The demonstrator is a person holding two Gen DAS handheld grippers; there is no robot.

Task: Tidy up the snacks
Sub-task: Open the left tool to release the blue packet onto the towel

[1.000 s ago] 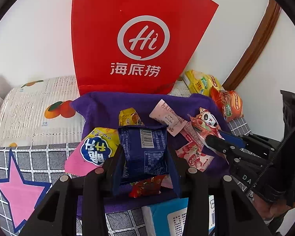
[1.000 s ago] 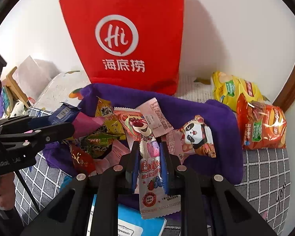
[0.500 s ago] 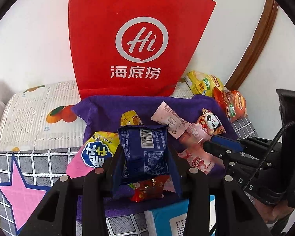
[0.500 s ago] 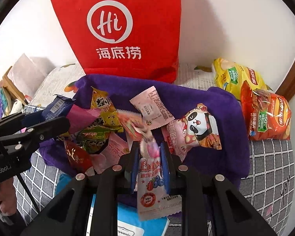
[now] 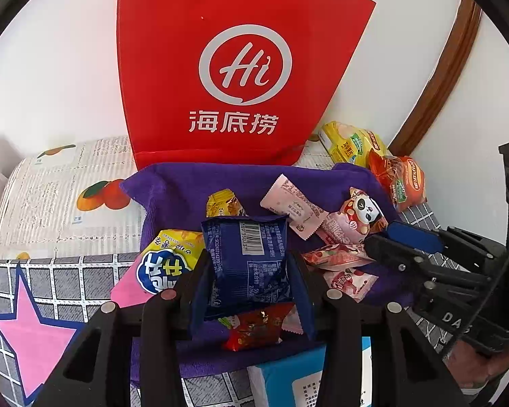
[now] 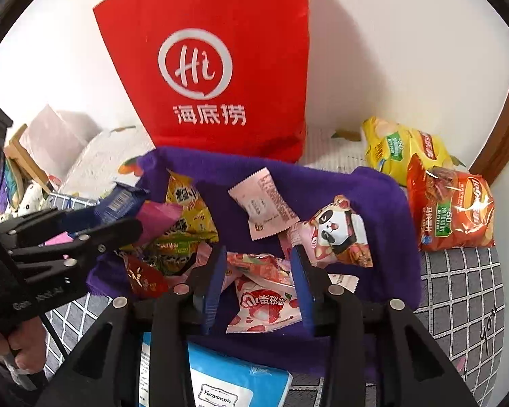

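My left gripper [image 5: 249,266] is shut on a dark blue snack packet [image 5: 247,251], held upright over a purple cloth [image 5: 186,186]. In the right wrist view it shows at the left as the left gripper [image 6: 118,217], with the blue packet [image 6: 118,200] in it. My right gripper [image 6: 258,271] has its jaws opening. Between them a long pink strawberry packet [image 6: 254,266] lies loose on the purple cloth [image 6: 373,186], and the pads do not press it. Several more snacks lie on the cloth: a panda packet [image 6: 336,227], a pink sachet [image 6: 264,207] and a yellow packet [image 6: 186,203].
A tall red paper bag [image 5: 220,34] stands against the white wall behind the cloth. Yellow chips [image 6: 397,149] and orange chips [image 6: 454,213] lie at the right by a wooden frame. A blue-and-white pack [image 6: 234,383] lies at the cloth's near edge. A person's hand [image 6: 20,346] holds the left gripper.
The right gripper's jaws have parted and the long pink packet has dropped from upright between them onto the cloth. The left gripper still holds the blue packet in place.
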